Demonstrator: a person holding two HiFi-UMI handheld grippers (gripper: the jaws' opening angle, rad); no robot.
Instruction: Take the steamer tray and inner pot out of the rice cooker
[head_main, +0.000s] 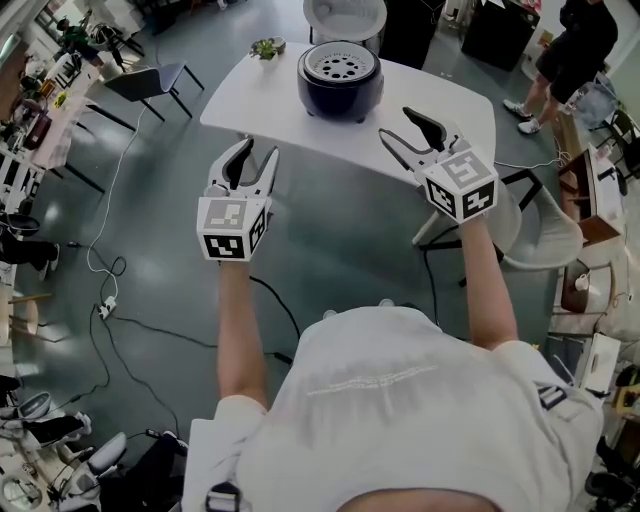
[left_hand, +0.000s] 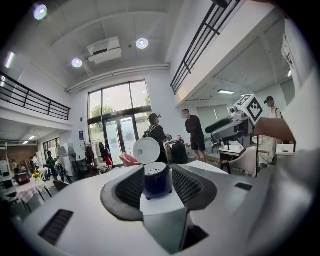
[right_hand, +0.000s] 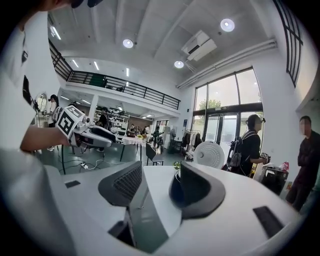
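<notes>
A dark blue rice cooker (head_main: 340, 88) stands on the white table (head_main: 250, 105) with its white lid (head_main: 345, 15) raised. The white perforated steamer tray (head_main: 340, 67) sits in its top; the inner pot is hidden beneath. Both grippers hover short of the table, apart from the cooker. My left gripper (head_main: 258, 152) is open and empty; in the left gripper view the cooker (left_hand: 158, 181) shows far off between its jaws. My right gripper (head_main: 396, 123) is open and empty too; in the right gripper view its right jaw hides most of the cooker, and only the lid (right_hand: 209, 154) is plain.
A small potted plant (head_main: 267, 47) sits at the table's far left corner. A dark chair (head_main: 150, 80) stands left of the table, a white chair (head_main: 545, 235) at its right. People (head_main: 580, 45) stand beyond. Cables (head_main: 110, 300) trail over the floor.
</notes>
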